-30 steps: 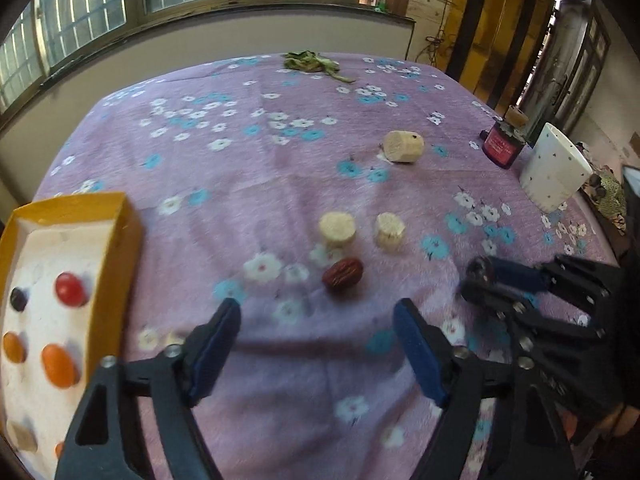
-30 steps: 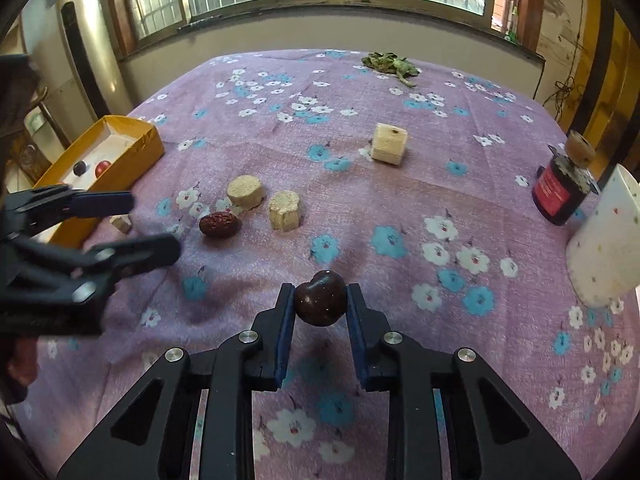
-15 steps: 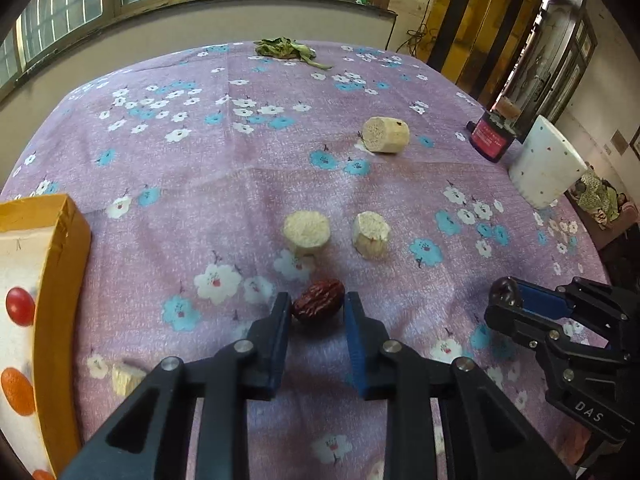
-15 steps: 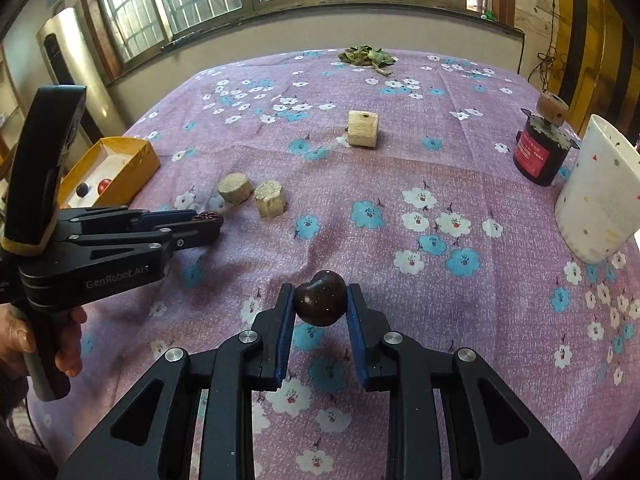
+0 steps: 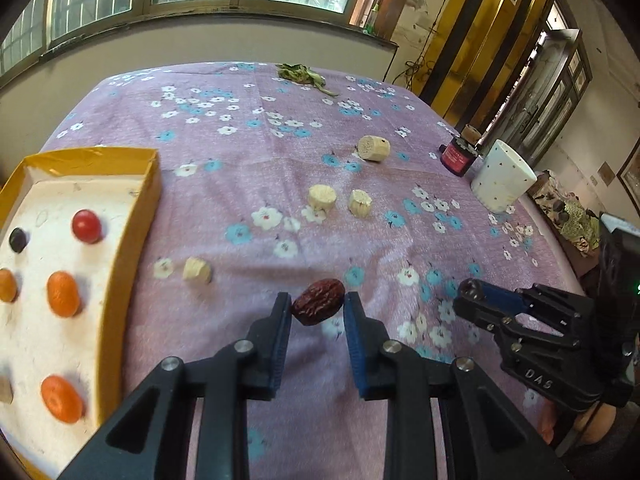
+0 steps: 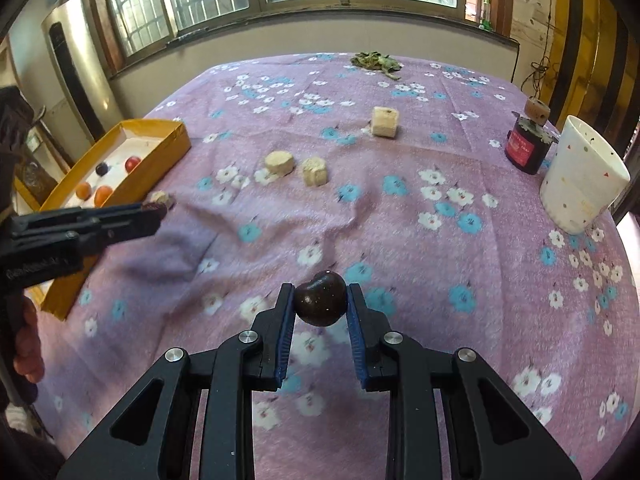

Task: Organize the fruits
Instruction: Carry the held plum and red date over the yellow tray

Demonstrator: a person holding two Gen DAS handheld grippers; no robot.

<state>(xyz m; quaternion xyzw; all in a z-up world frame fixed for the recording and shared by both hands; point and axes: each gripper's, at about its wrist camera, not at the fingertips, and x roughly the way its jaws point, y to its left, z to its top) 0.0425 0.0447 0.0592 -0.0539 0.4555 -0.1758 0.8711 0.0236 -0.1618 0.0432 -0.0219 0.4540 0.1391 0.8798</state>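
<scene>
My left gripper (image 5: 318, 312) is shut on a wrinkled red date (image 5: 319, 300) and holds it above the purple flowered cloth, to the right of the yellow tray (image 5: 150, 184). The tray holds a red fruit (image 5: 86, 226), a dark fruit (image 5: 18, 239) and several orange fruits (image 5: 62, 294). My right gripper (image 6: 320, 304) is shut on a dark round cherry (image 6: 320, 298), held above the cloth. In the right wrist view the left gripper (image 6: 154, 212) and the tray (image 6: 176, 142) are at the left.
Several pale corn-cob pieces lie on the cloth: two in the middle (image 5: 322, 197) (image 5: 360, 203), one farther back (image 5: 373, 148), one near the tray (image 5: 197, 271). A white cup (image 5: 502, 182) and a dark jar (image 5: 458, 156) stand at the right. Green leaves (image 5: 300, 74) lie at the far edge.
My left gripper shut on the date and lifted it off the cloth, moving left toward the tray. My right gripper kept its hold on the cherry.
</scene>
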